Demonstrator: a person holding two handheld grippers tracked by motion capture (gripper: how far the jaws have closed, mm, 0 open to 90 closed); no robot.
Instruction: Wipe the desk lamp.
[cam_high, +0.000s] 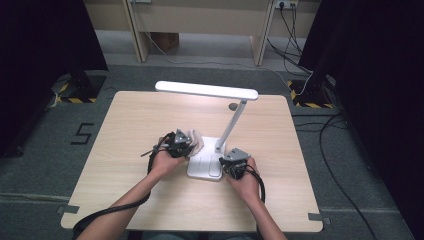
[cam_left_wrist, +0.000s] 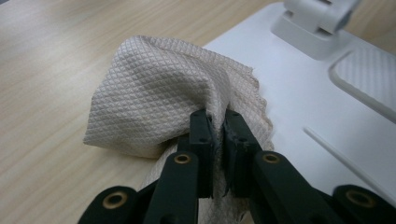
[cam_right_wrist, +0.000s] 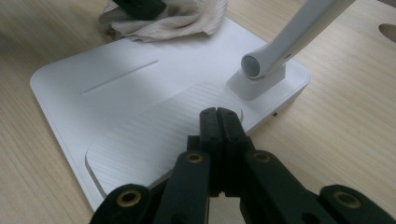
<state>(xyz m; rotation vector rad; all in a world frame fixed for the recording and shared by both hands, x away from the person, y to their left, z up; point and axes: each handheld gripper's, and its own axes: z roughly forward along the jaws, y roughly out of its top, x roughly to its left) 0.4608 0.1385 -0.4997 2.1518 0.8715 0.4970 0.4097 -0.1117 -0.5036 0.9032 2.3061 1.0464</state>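
A white desk lamp stands mid-table, with a flat square base (cam_high: 204, 165), a slanted stem (cam_high: 231, 125) and a long light bar (cam_high: 206, 90). My left gripper (cam_high: 186, 145) is shut on a beige waffle-textured cloth (cam_left_wrist: 154, 100), which lies over the left edge of the lamp base (cam_left_wrist: 299, 98). My right gripper (cam_right_wrist: 219, 119) is shut with nothing between its jaws; its tips rest at the right edge of the base, over the ribbed panel (cam_right_wrist: 154, 140), near the stem's foot (cam_right_wrist: 261, 84). The cloth (cam_right_wrist: 168, 18) sits bunched at the far side of the base (cam_right_wrist: 88, 74).
The lamp and both hands are on a light wooden table (cam_high: 130, 125) over grey carpet. A small dark round hole (cam_high: 233, 106) sits near the table's far edge. Black curtains, cables and wooden furniture legs stand beyond the table.
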